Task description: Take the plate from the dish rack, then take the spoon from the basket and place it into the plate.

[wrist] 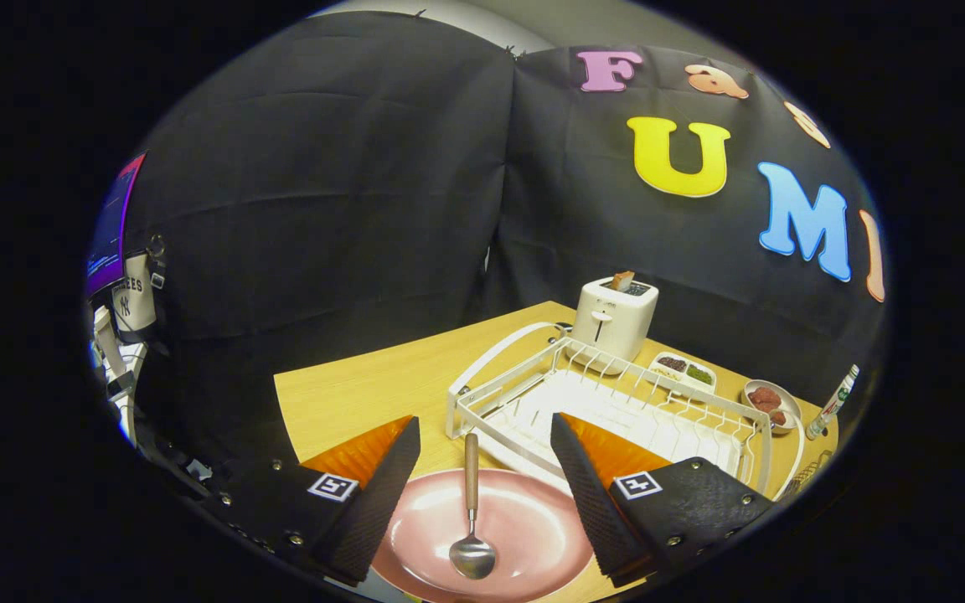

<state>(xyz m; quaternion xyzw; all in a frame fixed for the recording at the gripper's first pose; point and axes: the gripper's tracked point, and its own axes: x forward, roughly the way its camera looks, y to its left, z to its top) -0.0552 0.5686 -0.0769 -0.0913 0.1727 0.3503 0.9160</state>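
Note:
A pink plate [524, 536] lies flat on the wooden table [348, 402], between my two fingers. A spoon [472, 519] with a wooden handle and a metal bowl rests on the plate, its handle reaching over the far rim toward the dish rack. My gripper [482, 494] hovers above the plate, open, with the fingers well apart on either side of the spoon and touching nothing. The white wire dish rack [608, 402] stands just beyond the fingers, on the right, with no dishes in it.
A white toaster [614, 316] with a slice of bread stands behind the rack. Past the rack are a small two-part dish [683, 371], a bowl of reddish food [771, 402] and a tube [833, 404]. A wire basket [809, 473] sits beside the rack at the table's right edge.

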